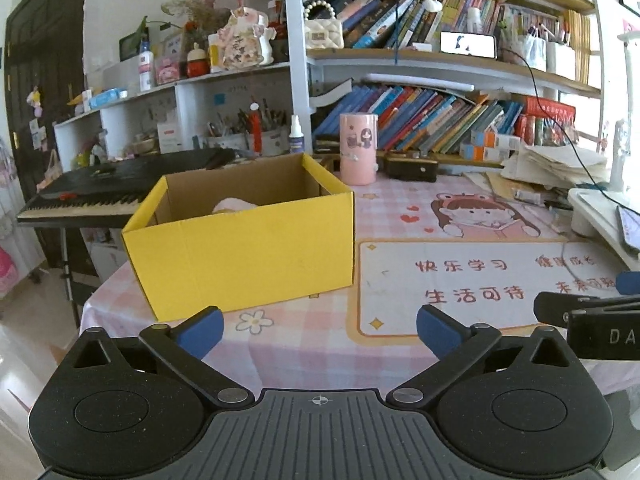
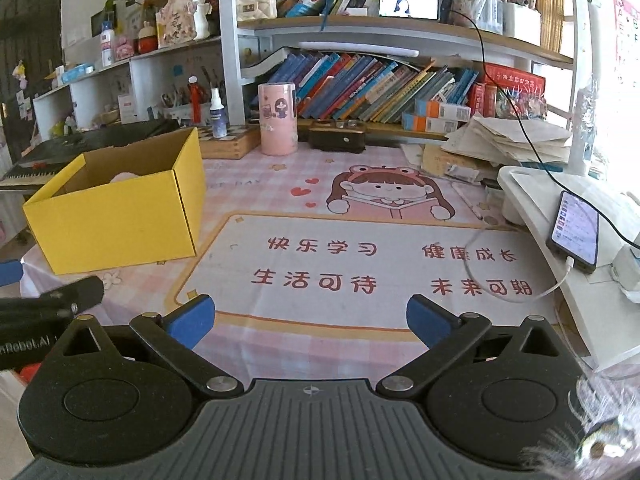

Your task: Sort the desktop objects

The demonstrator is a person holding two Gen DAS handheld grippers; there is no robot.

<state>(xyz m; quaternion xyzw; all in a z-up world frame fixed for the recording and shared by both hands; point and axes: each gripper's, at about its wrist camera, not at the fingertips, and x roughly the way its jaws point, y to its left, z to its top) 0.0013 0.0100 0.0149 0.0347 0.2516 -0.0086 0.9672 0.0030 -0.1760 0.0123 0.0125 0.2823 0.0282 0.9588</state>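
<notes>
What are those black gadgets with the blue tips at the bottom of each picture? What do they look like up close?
They are two matching handheld grippers. The left gripper and right gripper each have a matte black ribbed body, two round black discs, and angled black link arms joined by silver rivets. Each of the jaws ends in a blue pad. A small crosshair mark sits at the centre. White lettering shows on the sides.

- Daylight pours in from the right, so that edge is blown out white in both views.
- Desk point(image 2: 320, 200) is bright and evenly lit, shadows soft.
- Heavy fisheye bending: the shelves point(image 1: 440, 56) curve, corners go black.
- Bottom right of the right view is smeared.
</notes>
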